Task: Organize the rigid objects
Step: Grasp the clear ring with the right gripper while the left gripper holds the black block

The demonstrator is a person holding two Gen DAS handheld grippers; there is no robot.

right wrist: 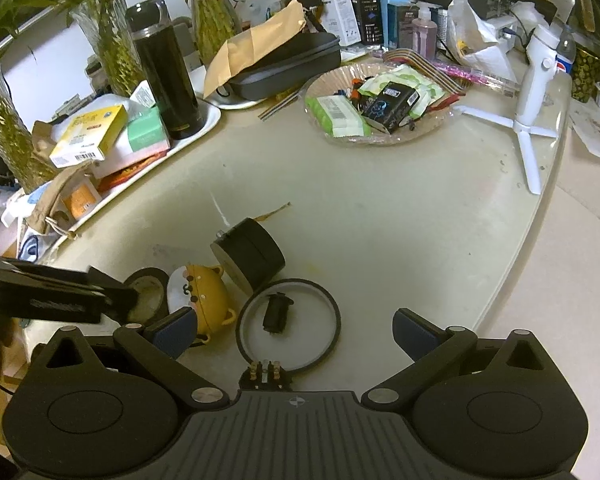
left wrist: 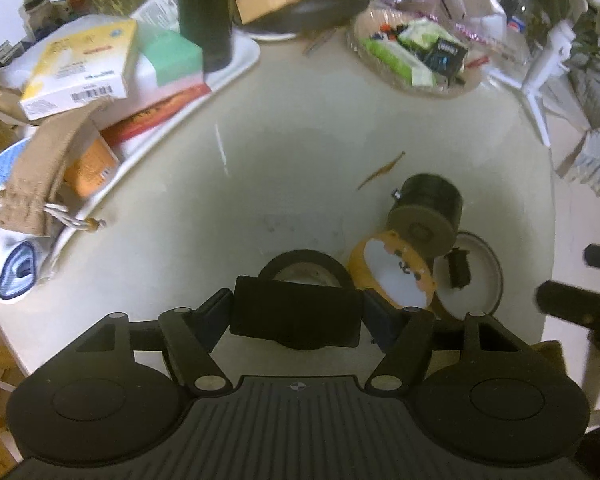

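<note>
My left gripper (left wrist: 296, 309) is shut on a flat black block (left wrist: 296, 320), which spans the gap from pad to pad. Just beyond it a black tape roll (left wrist: 304, 266) lies on the cream table. To its right are a yellow bear-shaped case (left wrist: 392, 276), a black cylinder (left wrist: 424, 212) on its side, and a round black-rimmed lid (left wrist: 480, 280) with a small black part (left wrist: 458, 268) in it. My right gripper (right wrist: 296, 332) stands open just above that lid (right wrist: 288, 324), with nothing between its fingers. The left gripper (right wrist: 112, 296) reaches in over the tape roll (right wrist: 150, 292).
A white tray (right wrist: 204, 128) at the back left carries boxes and a tall black bottle (right wrist: 164, 72). A glass dish (right wrist: 380, 100) of packets and a white tripod stand (right wrist: 536, 80) sit further back. The table edge (right wrist: 512, 272) curves down the right.
</note>
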